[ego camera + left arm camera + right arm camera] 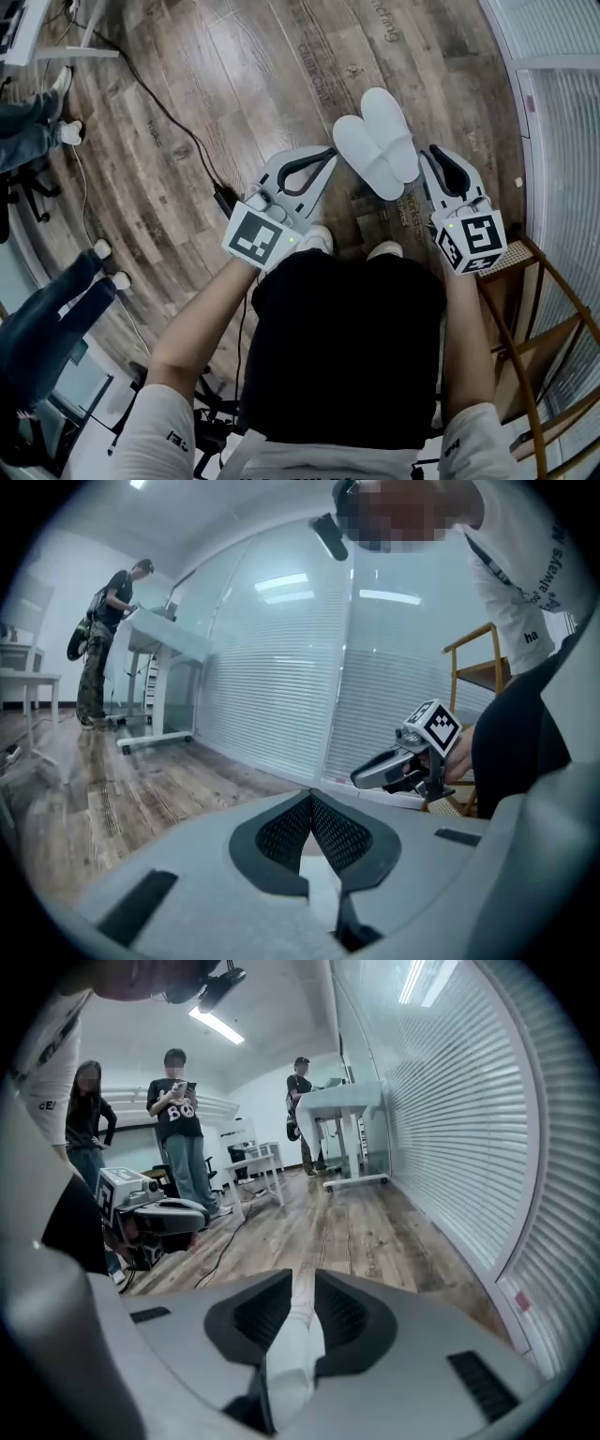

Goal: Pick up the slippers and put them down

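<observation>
On brown wood-plank floor [234, 84], head view: pair of white fabric slippers [377, 141] lies betw. L gripper [330, 153] & R gripper [427, 155]. Left gripper view: jaws shut, empty. Right gripper view: jaws narrowly apart, empty. Risk: jaws this narrow would likely shove slippers, not grip.

Wood floor [234, 75], black cable [169, 122] across it; wooden chair [536, 323] beside blinds [469, 1119]; bystander [183, 1129] near white desk [342, 1101].
</observation>
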`<state>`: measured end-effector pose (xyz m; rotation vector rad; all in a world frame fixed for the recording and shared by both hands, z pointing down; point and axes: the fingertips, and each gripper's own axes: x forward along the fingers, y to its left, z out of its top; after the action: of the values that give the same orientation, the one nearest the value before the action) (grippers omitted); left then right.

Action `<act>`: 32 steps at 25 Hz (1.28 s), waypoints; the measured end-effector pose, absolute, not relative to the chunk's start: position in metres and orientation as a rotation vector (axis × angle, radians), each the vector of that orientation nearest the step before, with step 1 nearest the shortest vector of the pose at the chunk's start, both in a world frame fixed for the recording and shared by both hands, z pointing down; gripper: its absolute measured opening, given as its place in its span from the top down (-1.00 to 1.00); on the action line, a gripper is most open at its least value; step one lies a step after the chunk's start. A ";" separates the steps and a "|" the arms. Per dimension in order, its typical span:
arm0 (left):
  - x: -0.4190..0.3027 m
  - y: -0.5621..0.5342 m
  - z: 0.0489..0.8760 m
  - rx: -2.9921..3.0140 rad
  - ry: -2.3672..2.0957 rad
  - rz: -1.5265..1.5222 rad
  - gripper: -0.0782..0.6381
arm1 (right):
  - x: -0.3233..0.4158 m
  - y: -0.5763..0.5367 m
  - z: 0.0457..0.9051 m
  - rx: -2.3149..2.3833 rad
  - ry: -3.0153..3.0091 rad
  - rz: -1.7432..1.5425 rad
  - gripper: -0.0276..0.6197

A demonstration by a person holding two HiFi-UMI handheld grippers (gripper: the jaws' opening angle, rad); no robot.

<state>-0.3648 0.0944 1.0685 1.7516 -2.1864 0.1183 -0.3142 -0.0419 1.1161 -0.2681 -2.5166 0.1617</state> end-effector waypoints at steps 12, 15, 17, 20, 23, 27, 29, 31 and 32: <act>-0.348 0.104 0.845 1.790 -2.250 0.083 0.75 | -0.323 -0.003 0.878 -0.247 -2.646 0.137 0.73; -0.347 0.109 0.779 1.742 -2.288 0.014 0.75 | -0.319 0.002 0.809 -0.234 -2.690 0.126 0.73; -0.344 0.111 0.742 1.725 -2.293 0.007 0.75 | -0.316 -0.002 0.765 -0.198 -2.722 0.125 0.74; -0.333 0.114 0.687 1.722 -2.279 0.009 0.75 | -0.311 -0.003 0.699 -0.165 -2.763 0.126 0.74; -0.325 0.120 0.625 1.692 -2.273 -0.066 0.75 | -0.306 0.003 0.632 -0.178 -2.790 0.137 0.74; -0.321 0.131 0.540 1.659 -2.305 -0.110 0.75 | -0.302 0.015 0.541 -0.202 -2.825 0.100 0.74; -0.321 0.136 0.501 1.654 -2.327 -0.098 0.75 | -0.296 0.020 0.501 -0.216 -2.838 0.068 0.75; -0.318 0.138 0.465 1.646 -2.344 -0.091 0.75 | -0.286 0.024 0.466 -0.227 -2.841 0.039 0.76; -0.316 0.139 0.448 1.640 -2.351 -0.094 0.75 | -0.281 0.025 0.449 -0.232 -2.841 0.029 0.76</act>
<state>-0.3158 0.1391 0.4484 1.6402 -2.3510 -0.0935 -0.2808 0.0252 0.4493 -0.2324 -2.8408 0.0295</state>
